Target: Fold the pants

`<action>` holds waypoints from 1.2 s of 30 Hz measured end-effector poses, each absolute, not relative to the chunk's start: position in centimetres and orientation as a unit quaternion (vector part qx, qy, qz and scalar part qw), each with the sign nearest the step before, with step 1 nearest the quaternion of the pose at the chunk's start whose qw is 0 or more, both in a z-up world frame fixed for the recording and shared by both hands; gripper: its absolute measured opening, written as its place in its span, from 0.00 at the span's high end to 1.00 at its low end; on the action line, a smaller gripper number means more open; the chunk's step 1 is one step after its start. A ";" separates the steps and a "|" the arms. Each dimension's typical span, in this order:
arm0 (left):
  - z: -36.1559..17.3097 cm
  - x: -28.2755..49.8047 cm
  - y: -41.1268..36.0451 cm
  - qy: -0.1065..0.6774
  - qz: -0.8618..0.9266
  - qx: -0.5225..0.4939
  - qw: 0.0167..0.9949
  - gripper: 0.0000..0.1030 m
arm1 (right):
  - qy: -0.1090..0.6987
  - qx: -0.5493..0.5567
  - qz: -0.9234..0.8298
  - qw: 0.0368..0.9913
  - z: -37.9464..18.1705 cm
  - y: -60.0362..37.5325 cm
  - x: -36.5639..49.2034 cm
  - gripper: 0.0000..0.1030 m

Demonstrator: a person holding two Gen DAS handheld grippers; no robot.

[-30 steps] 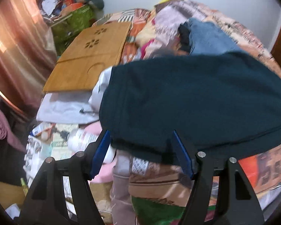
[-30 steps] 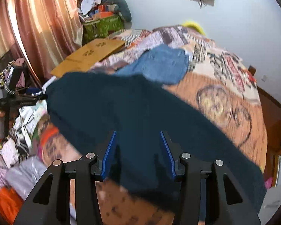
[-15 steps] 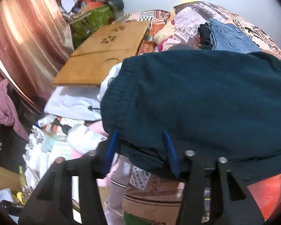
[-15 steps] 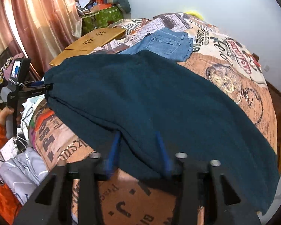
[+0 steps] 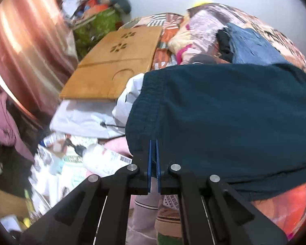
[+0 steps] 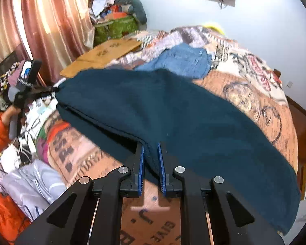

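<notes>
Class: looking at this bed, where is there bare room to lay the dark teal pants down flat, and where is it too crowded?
Free: the printed bedspread right of the dark teal pants, beyond the blue jeans, and the strip near the right gripper. Crowded: the wooden lap tray, white plastic bags and bottle beside the left gripper.

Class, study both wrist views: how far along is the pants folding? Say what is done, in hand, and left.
Done: the dark teal pants lie lengthwise on the bed, apparently doubled leg over leg. In hand: the left gripper is shut on the waistband end, the right gripper on the near edge. Left: folding them shorter; they are at full length.
</notes>
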State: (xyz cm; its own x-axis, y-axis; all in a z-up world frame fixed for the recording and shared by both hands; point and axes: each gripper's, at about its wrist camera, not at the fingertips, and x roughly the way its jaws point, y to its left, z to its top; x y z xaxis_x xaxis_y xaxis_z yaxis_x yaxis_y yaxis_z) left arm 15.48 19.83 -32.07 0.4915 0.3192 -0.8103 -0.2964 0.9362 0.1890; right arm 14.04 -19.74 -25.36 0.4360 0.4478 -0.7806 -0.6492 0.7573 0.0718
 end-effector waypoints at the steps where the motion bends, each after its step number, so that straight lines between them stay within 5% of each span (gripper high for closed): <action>1: -31.9 15.4 19.3 0.470 0.174 0.026 0.865 0.96 | 0.428 -0.122 0.324 0.835 -26.0 -19.7 14.1 0.88; 5: -30.4 15.1 17.8 0.472 0.138 0.029 0.870 0.96 | 0.440 -0.087 0.324 0.833 -26.2 -20.4 14.3 0.85; 7: -29.0 15.2 16.7 0.462 0.125 0.035 0.877 0.95 | 0.442 -0.070 0.327 0.832 -25.6 -21.0 14.4 0.73; 10: -26.4 15.8 14.9 0.441 0.103 0.032 0.891 0.84 | 0.422 -0.062 0.311 0.849 -24.4 -22.5 14.1 0.60; 14: -24.2 17.6 12.3 0.422 0.093 0.024 0.902 0.57 | 0.395 -0.044 0.264 0.879 -22.8 -26.8 14.3 0.58; 24: -22.6 23.8 0.8 0.428 -0.010 0.042 0.903 0.47 | 0.380 0.039 0.067 0.922 -22.5 -43.7 16.0 0.52; 36: -27.3 29.4 -10.2 0.491 -0.096 0.091 0.861 0.44 | 0.427 0.132 -0.057 0.893 -30.2 -57.1 21.2 0.52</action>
